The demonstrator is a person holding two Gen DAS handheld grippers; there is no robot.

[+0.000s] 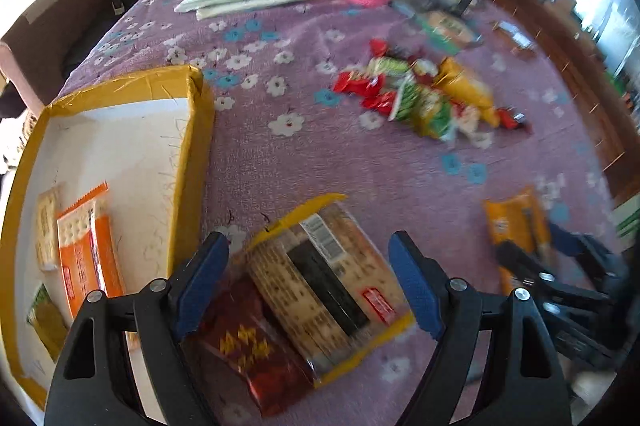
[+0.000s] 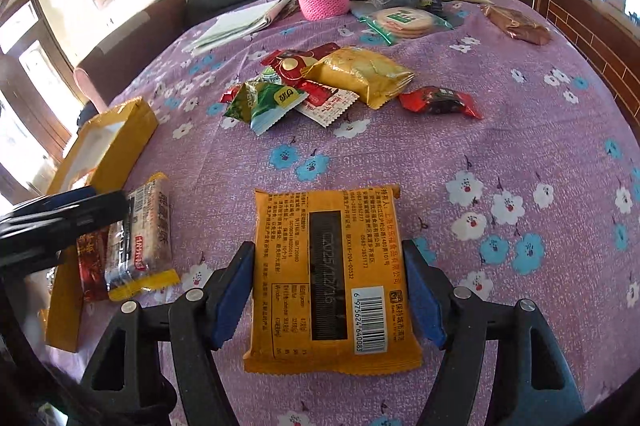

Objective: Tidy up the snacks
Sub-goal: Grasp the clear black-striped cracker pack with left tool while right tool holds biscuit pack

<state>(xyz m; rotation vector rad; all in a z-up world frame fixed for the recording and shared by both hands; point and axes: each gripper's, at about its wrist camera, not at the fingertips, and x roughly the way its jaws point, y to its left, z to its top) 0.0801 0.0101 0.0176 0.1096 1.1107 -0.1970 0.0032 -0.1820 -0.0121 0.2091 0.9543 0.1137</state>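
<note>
Orange snack packet (image 2: 332, 278), back side up with barcode, is seen flat on the purple floral cloth (image 2: 500, 146) between the right gripper (image 2: 330, 296) jaws, spread, pads beside its edges without visible pressing. Only the left view shows the tray (image 1: 192, 146) interior holding packets. Left gripper (image 1: 308, 282) is held wide over a cracker pack (image 1: 320, 286).

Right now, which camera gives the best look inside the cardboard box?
The left wrist view: it looks down into the cardboard box, showing its white floor and the packets lying there. The right wrist view catches the box only side-on at the left edge, with the inside mostly hidden.
</note>
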